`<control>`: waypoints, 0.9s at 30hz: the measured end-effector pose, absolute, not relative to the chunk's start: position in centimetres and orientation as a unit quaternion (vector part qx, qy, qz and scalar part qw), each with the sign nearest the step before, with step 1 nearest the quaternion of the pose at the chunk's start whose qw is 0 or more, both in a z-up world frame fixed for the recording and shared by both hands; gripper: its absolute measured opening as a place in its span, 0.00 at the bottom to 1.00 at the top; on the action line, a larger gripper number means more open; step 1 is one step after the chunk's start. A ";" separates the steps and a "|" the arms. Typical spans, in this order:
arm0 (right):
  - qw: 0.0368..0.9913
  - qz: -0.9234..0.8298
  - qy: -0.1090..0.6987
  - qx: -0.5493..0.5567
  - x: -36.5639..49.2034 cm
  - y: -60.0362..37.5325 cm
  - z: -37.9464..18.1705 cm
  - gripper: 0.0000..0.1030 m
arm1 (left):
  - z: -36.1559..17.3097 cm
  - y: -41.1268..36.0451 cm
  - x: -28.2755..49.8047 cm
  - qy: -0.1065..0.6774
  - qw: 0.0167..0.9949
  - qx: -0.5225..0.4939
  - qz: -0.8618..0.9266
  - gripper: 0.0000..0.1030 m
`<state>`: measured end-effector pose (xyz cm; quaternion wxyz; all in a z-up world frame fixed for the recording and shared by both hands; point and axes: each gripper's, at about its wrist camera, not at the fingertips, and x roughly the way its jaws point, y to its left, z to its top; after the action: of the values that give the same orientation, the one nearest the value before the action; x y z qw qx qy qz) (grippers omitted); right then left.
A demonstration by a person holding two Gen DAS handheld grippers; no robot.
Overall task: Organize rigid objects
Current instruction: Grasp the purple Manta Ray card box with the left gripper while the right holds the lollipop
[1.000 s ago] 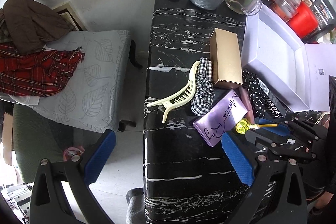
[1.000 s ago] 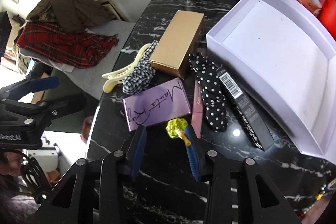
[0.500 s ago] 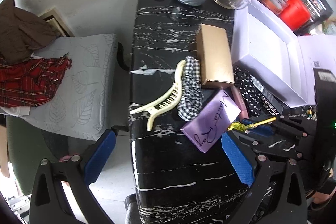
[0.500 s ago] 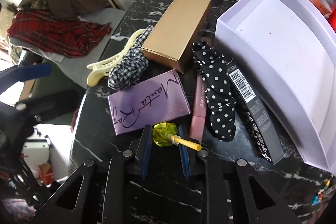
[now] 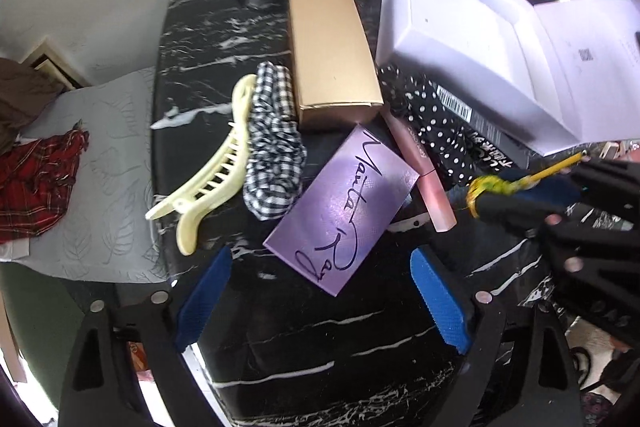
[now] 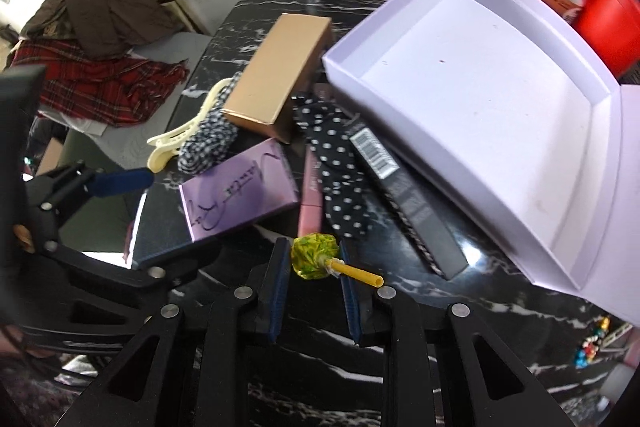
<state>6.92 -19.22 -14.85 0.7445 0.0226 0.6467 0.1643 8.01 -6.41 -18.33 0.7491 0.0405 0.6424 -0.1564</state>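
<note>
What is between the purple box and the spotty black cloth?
A pink tube lies between the purple box and the spotty black cloth. The left wrist view shows it best.

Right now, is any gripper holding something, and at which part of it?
The right gripper holds the lollipop by its wrapped head, stick pointing sideways. The left gripper holds nothing, open above the purple box.

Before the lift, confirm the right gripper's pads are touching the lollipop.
Touching. The right wrist view shows the right gripper with both blue pads pressed against the yellow-green wrapped lollipop, its stick jutting out sideways past one pad.
</note>
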 end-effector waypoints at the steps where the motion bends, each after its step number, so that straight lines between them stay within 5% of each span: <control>1: 0.745 0.162 0.647 0.024 6.9 -19.4 -14.8 0.24 | -18.6 -6.6 8.1 0.642 0.749 0.044 -0.158 0.89; 5: 0.747 0.158 0.645 0.028 7.2 -20.1 -14.7 0.24 | -19.1 -7.2 8.5 0.637 0.751 0.056 -0.164 0.89; 7: 0.748 0.156 0.644 0.029 7.2 -20.0 -14.8 0.24 | -19.4 -7.6 8.7 0.636 0.750 0.060 -0.169 0.69; 12: 0.746 0.153 0.647 0.029 7.1 -20.2 -14.9 0.24 | -19.5 -9.0 8.4 0.628 0.751 0.091 -0.184 0.67; 16: 0.744 0.148 0.651 0.032 7.1 -20.4 -15.2 0.24 | -19.2 -9.4 7.6 0.619 0.753 0.109 -0.196 0.51; 27: 0.740 0.170 0.650 0.029 6.7 -18.5 -15.3 0.24 | -18.2 -6.7 4.1 0.640 0.739 0.091 -0.190 0.50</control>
<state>6.73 -18.49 -15.29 0.7402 0.0286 0.6501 0.1695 4.07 -6.72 -18.24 0.7392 0.0911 0.6398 -0.1896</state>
